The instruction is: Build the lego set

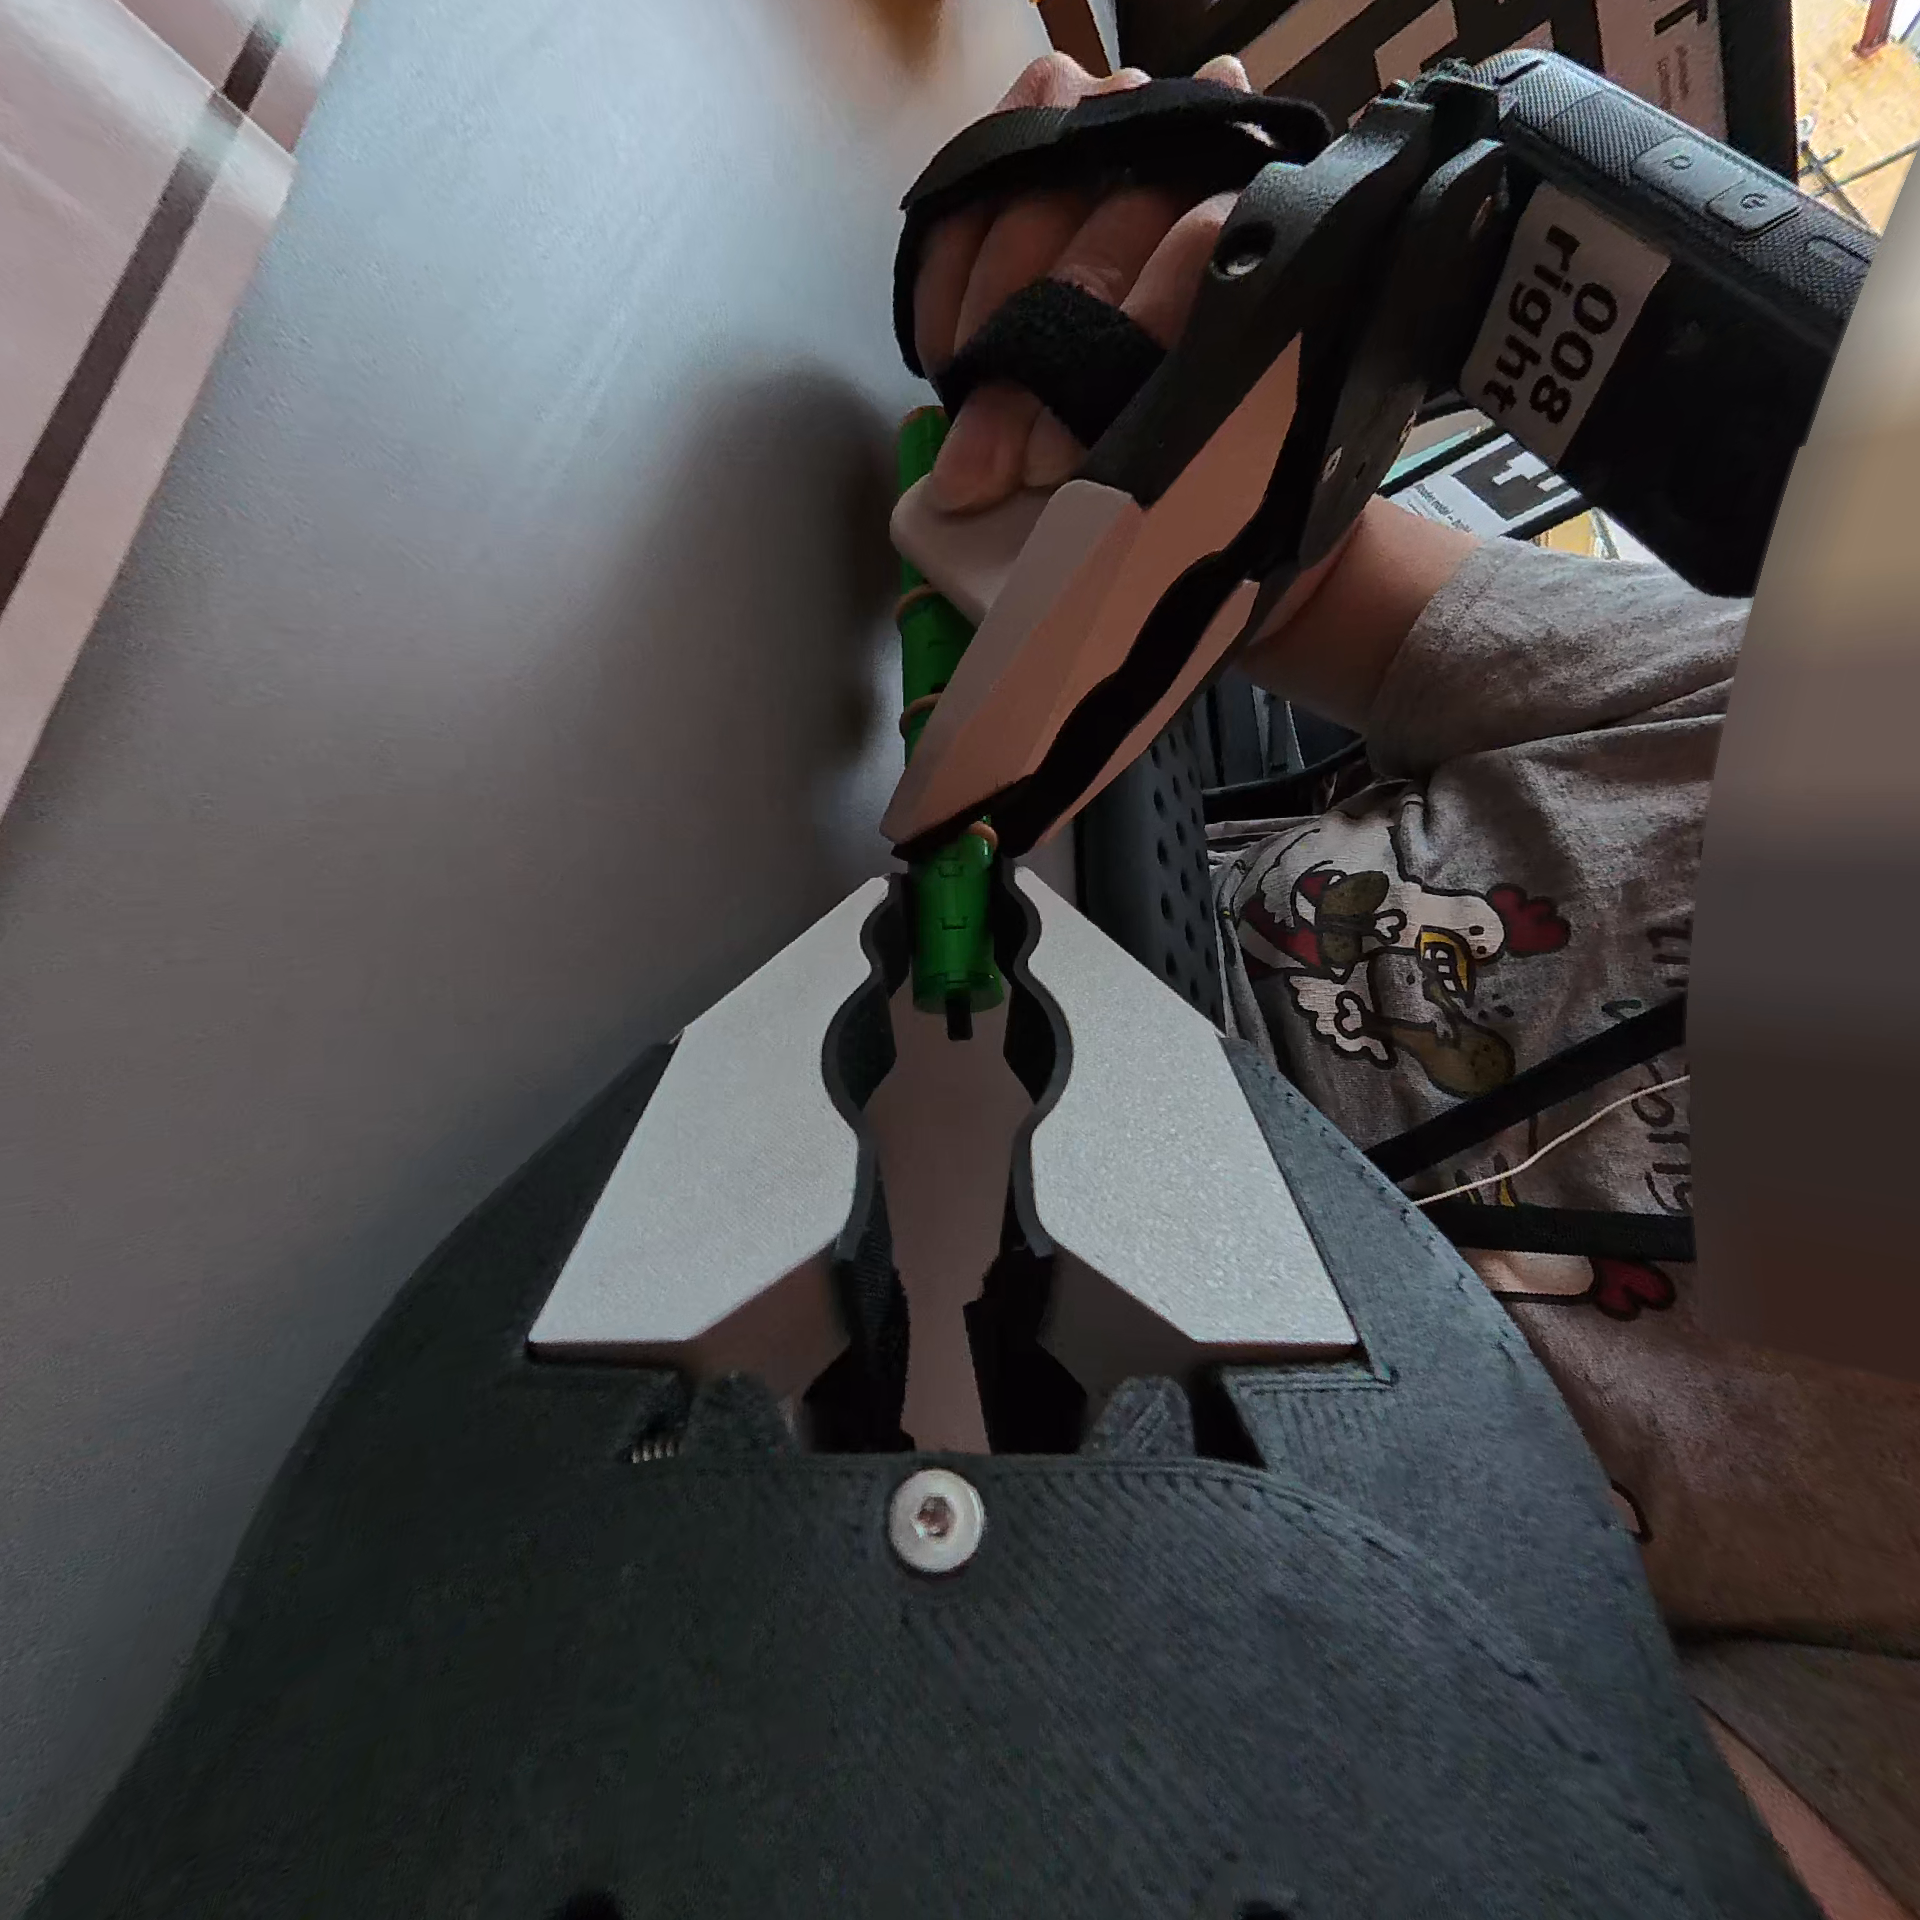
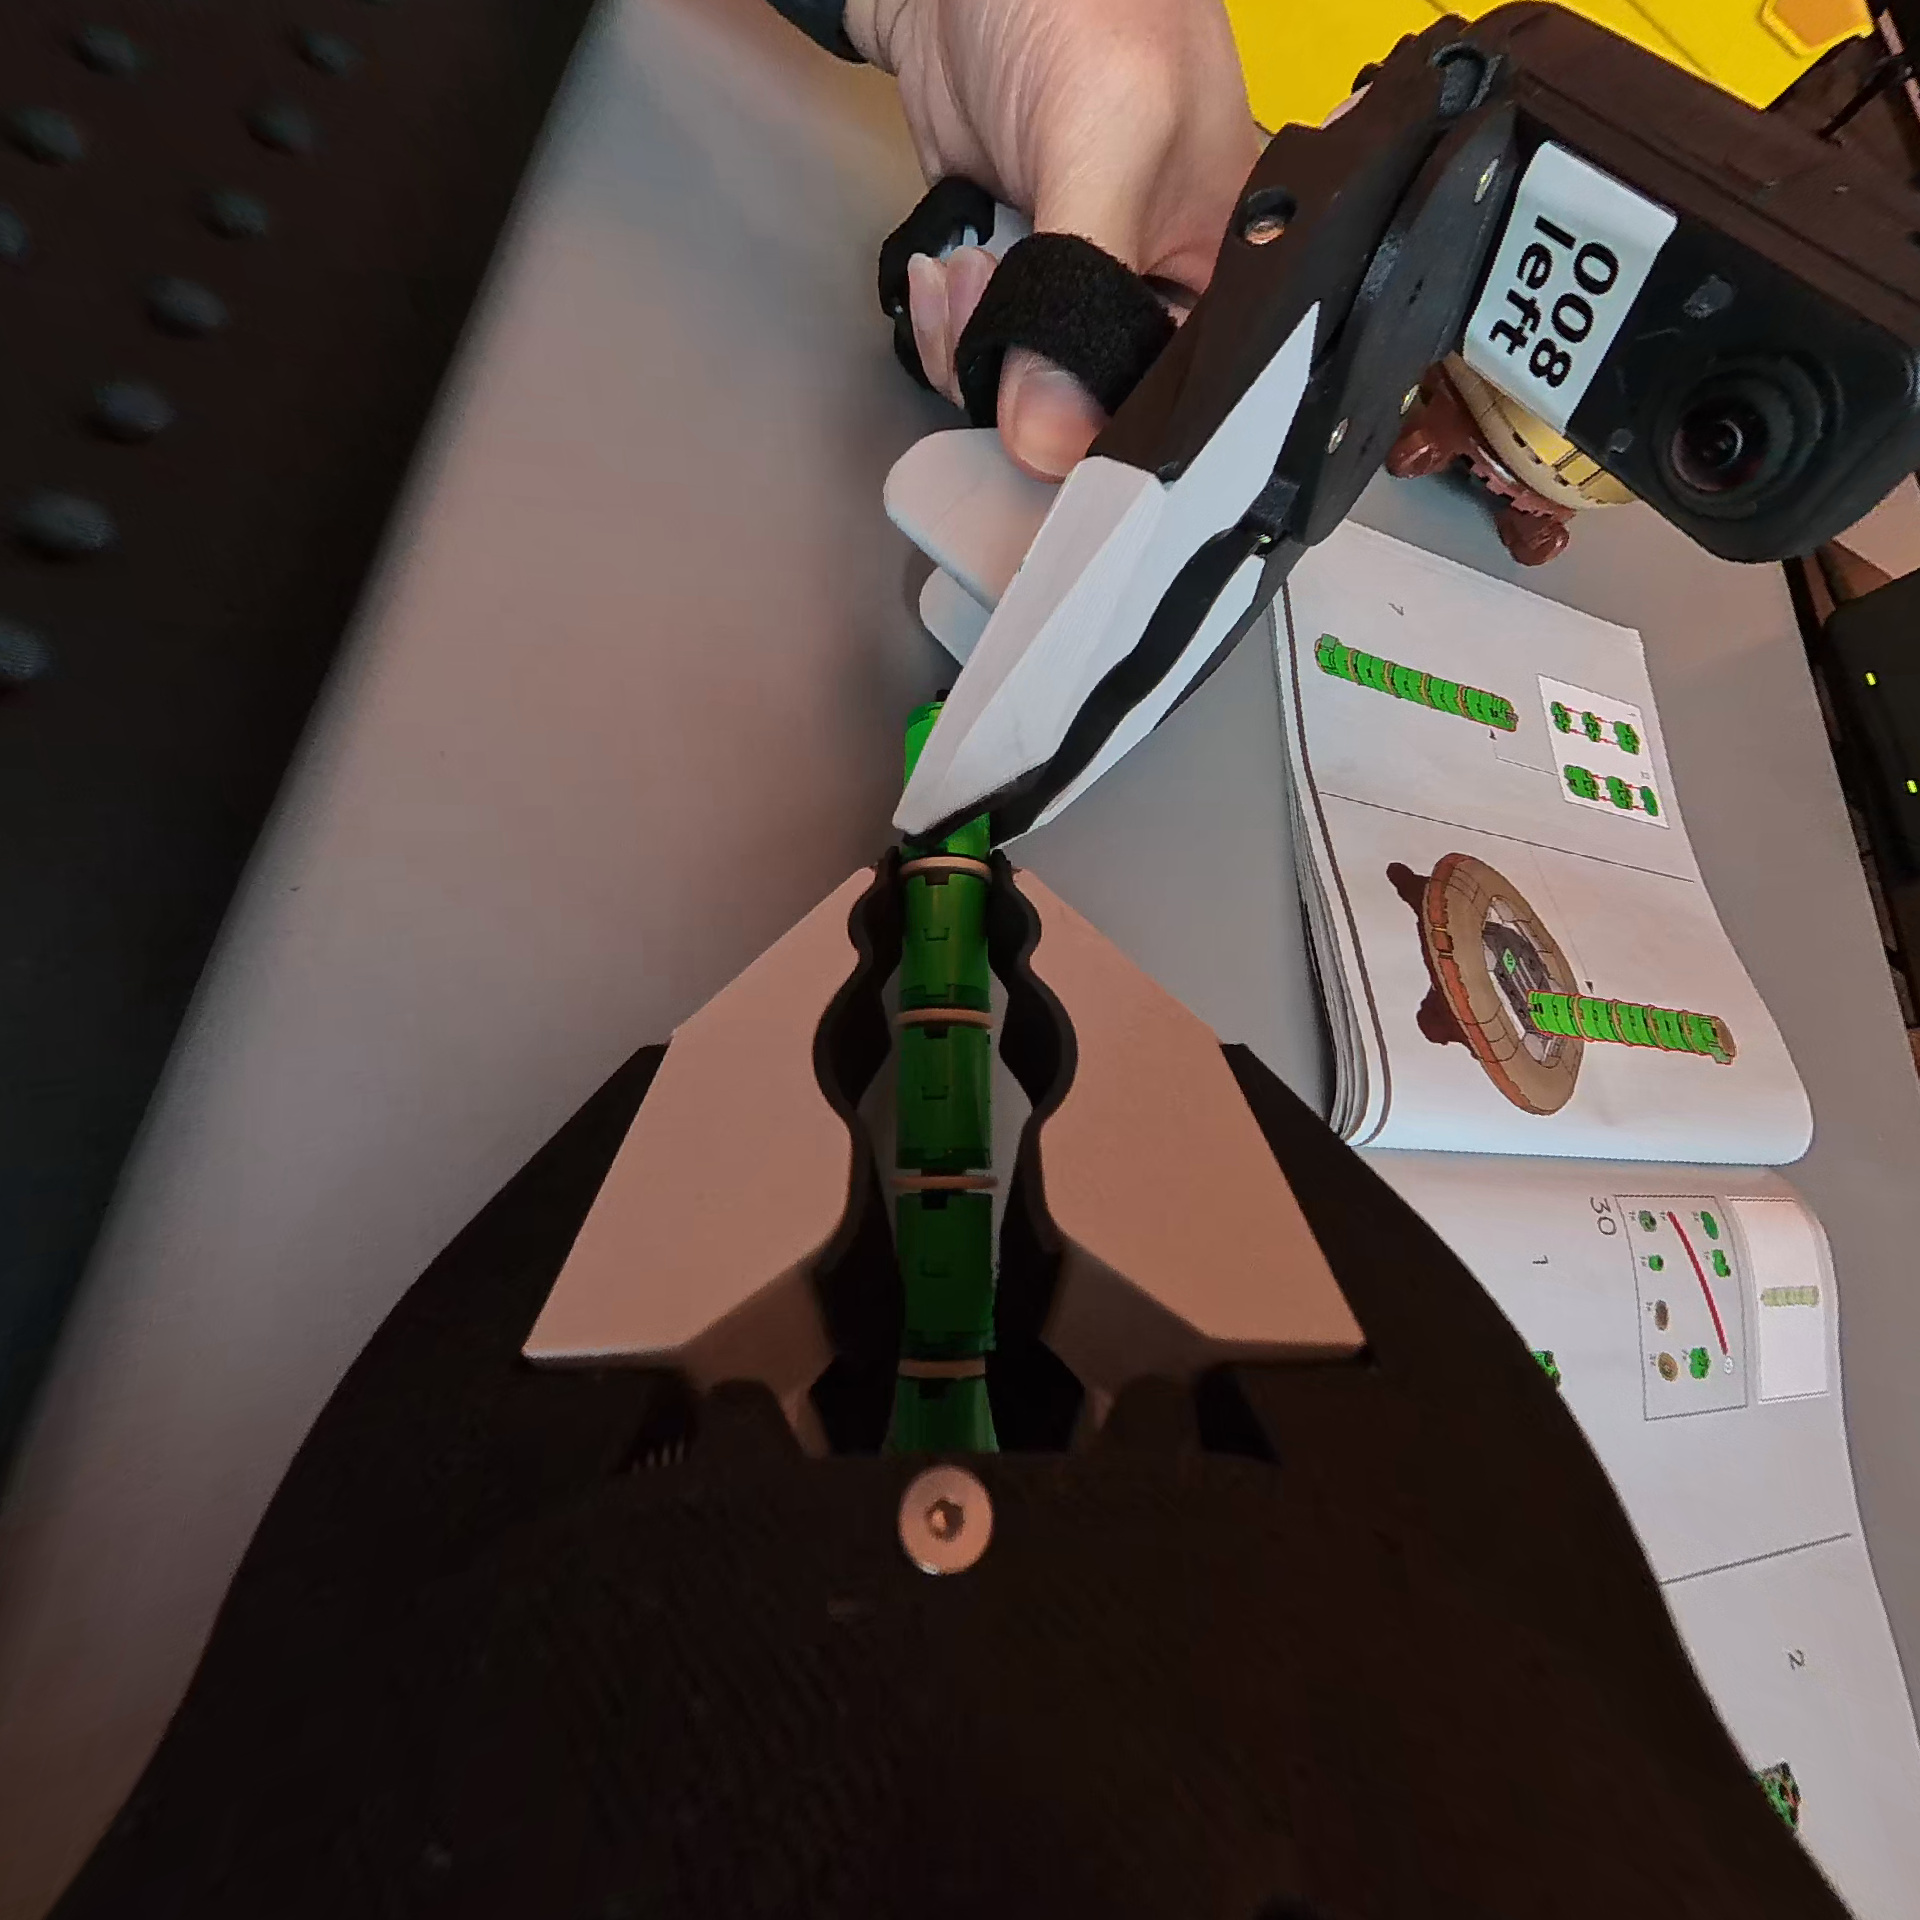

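A green Lego stalk (image 1: pixel 951 935) made of stacked round pieces with tan rings is held in the air between both grippers. In the left wrist view my left gripper (image 1: pixel 951 888) is shut on the stalk's lower end, where a black axle tip sticks out. My right gripper (image 1: pixel 945 836) comes in from the upper right and pinches the stalk just above. In the right wrist view the stalk (image 2: pixel 940 1091) lies lengthwise between the fingers of my right gripper (image 2: pixel 940 862). My left gripper (image 2: pixel 951 831) clamps its far end.
An open instruction booklet (image 2: pixel 1507 883) lies on the grey table (image 2: pixel 623 727) to the right. A brown and tan Lego base (image 2: pixel 1496 488) stands behind the left gripper. A small green piece (image 2: pixel 1782 1813) lies at the lower right. A person's torso (image 1: pixel 1455 935) is close by. The grippers are tip to tip, or close to it.
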